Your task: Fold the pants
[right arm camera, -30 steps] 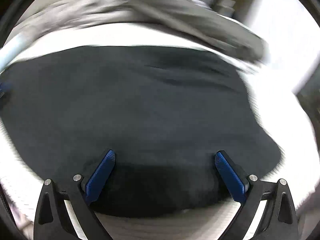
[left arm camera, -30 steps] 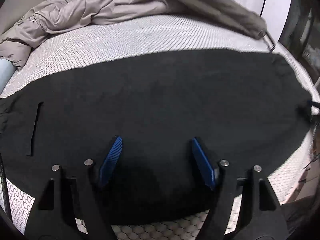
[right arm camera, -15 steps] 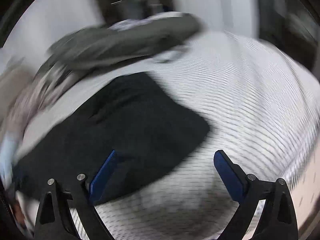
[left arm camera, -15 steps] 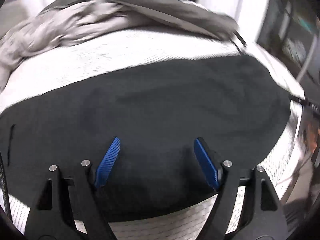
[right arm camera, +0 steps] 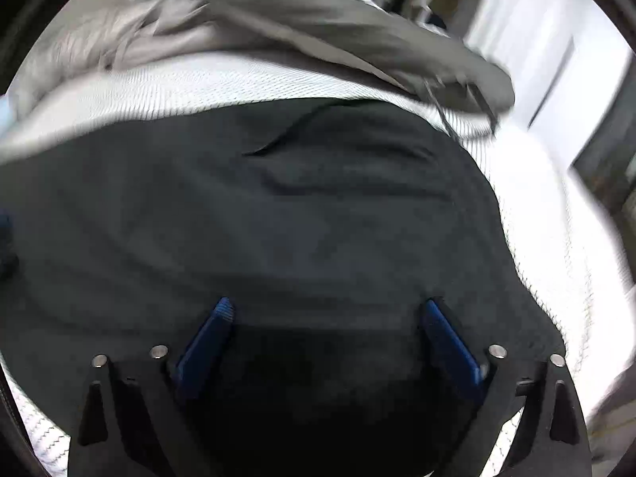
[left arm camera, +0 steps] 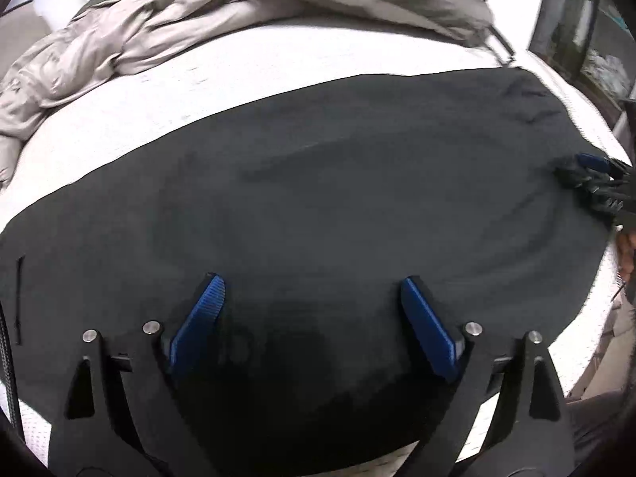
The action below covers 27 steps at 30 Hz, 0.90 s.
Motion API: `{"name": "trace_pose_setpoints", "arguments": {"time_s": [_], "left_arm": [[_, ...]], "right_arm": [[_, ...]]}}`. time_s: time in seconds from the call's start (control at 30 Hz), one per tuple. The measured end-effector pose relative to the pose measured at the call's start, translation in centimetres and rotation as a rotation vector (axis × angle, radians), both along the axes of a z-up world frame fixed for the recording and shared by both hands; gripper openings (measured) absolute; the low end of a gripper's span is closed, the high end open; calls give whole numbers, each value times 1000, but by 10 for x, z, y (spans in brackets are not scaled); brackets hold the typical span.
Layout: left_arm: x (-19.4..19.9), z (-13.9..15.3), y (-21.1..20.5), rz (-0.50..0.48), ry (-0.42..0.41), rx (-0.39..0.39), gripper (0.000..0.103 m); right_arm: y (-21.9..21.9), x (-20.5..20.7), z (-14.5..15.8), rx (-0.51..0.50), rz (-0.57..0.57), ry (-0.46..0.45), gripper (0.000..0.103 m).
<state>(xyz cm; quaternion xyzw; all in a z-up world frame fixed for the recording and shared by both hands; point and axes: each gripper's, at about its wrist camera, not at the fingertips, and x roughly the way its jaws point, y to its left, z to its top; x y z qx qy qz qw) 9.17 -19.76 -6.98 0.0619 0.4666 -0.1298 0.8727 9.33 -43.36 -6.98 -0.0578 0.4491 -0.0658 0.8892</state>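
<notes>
Left wrist view: left tongs spread, just widened, above black pants on bed. Right tongs spread too. Risk: pinching one layer only, skewing fold.

The left tool has just been opening its jaws wider above the black pants, with only flat cloth beneath the gap and nothing pinched. Its view has slid along the pants, so the slit near the left edge now sits lower and smaller. The right tool (half a second ago over the pants' end and bare mattress) is back over the dark cloth.
</notes>
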Motion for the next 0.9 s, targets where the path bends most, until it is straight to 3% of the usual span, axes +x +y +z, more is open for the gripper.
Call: {"name": "trace_pose_setpoints", "arguments": {"time_s": [0.03, 0.17, 0.27, 0.37, 0.53, 0.7, 0.83, 0.9], "left_arm": [[0, 0, 6, 12, 5, 2, 90], [0, 4, 18, 20, 17, -8, 89], [5, 14, 14, -2, -23, -15, 87], [17, 21, 1, 6, -52, -42, 87], [45, 8, -25, -37, 1, 42, 87], [67, -1, -11, 59, 53, -23, 88], [69, -6, -4, 24, 51, 2, 92], [66, -8, 2, 20, 48, 14, 95]], "right_arm": [[-8, 0, -2, 40, -24, -2, 95], [14, -1, 4, -114, -18, 7, 97], [29, -10, 14, -25, 36, -24, 97], [44, -2, 16, -37, 45, -23, 97], [96, 19, 5, -40, 137, 39, 97], [135, 40, 3, -26, 213, 60, 97], [130, 52, -9, -106, 191, 86, 98], [111, 53, -8, -161, 110, 72, 99]]}}
